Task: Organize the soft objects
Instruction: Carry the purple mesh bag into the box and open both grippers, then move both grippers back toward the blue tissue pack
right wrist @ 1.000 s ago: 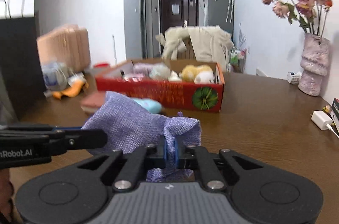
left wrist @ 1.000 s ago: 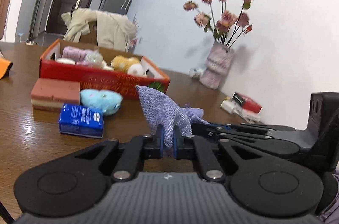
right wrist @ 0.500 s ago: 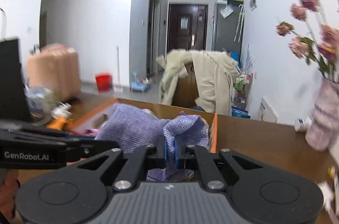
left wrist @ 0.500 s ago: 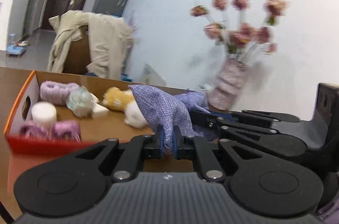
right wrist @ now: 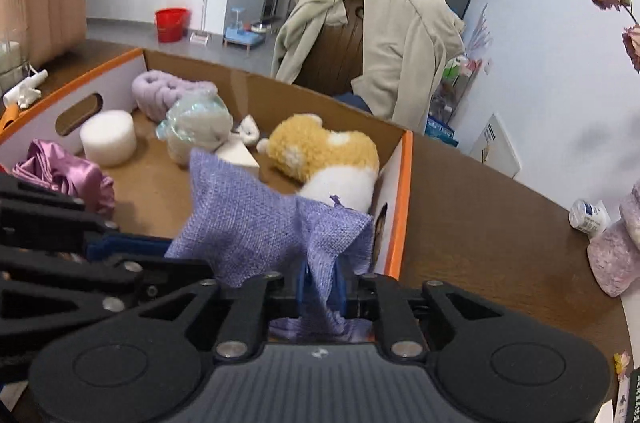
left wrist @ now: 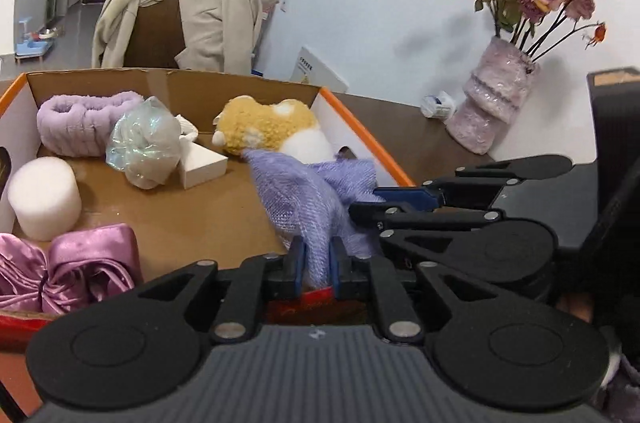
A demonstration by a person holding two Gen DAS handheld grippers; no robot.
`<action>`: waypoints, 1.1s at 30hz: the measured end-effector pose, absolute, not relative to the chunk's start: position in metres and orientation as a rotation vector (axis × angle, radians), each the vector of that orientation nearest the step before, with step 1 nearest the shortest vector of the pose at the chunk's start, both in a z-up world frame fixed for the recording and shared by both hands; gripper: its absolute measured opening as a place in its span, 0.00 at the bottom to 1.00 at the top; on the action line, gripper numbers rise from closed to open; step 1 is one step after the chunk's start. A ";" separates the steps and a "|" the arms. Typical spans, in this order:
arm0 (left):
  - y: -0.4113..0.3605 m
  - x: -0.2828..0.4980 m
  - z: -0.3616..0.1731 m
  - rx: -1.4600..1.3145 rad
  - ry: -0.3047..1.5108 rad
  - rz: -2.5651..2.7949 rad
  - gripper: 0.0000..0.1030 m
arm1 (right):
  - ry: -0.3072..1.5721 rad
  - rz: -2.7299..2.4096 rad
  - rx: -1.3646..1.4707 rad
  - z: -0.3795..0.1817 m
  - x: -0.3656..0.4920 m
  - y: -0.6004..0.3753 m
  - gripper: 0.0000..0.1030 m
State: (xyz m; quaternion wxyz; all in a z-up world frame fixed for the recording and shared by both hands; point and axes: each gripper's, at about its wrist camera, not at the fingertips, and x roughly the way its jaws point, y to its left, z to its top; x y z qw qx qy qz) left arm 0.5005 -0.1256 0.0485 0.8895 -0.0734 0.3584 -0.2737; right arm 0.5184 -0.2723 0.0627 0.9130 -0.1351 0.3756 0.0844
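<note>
Both claws hold one purple woven cloth (left wrist: 304,195) over the near right part of an open cardboard box (left wrist: 240,91) that stands on the brown surface (right wrist: 480,223). The left claw (left wrist: 316,265) has a fold of the cloth between its blue pads, and its jaws have just been opening a little, so the gap is narrow and the cloth still fills it. The right claw (right wrist: 320,283) has the cloth's other corner between its pads in the same way, its jaws likewise just parted slightly. In the left wrist view the right claw's fingers come in from the right and meet the cloth near its far end. The cloth stretches between the two claws, its long axis running roughly across the box from left to right, with a loose corner pointing up and away toward a yellow and white plush toy (right wrist: 324,151) in the box. Also in the box lie a white foam cylinder (left wrist: 44,199), a lilac fuzzy band (left wrist: 80,127), a crumpled clear bag (left wrist: 144,147) and pink satin fabric (left wrist: 68,271). A vase (left wrist: 492,119) of dried roses stands on the surface to the right.
</note>
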 end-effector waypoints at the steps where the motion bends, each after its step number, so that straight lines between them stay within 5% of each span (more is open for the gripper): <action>1: -0.124 0.498 0.053 -0.149 0.747 -0.563 0.29 | 0.765 0.177 -0.269 0.067 0.517 -0.274 0.27; 4: -0.113 0.482 0.076 -0.137 0.686 -0.545 0.39 | 0.713 0.163 -0.233 0.091 0.506 -0.284 0.41; 18: -0.017 0.374 0.192 -0.098 0.417 -0.370 0.61 | 0.472 0.144 -0.235 0.205 0.393 -0.292 0.63; 28: 0.005 0.225 0.143 -0.017 0.319 -0.247 0.91 | 0.295 0.272 -0.147 0.153 0.243 -0.272 0.76; 33: 0.022 0.163 0.104 -0.086 0.371 -0.215 0.96 | 0.315 0.323 -0.104 0.106 0.185 -0.261 0.80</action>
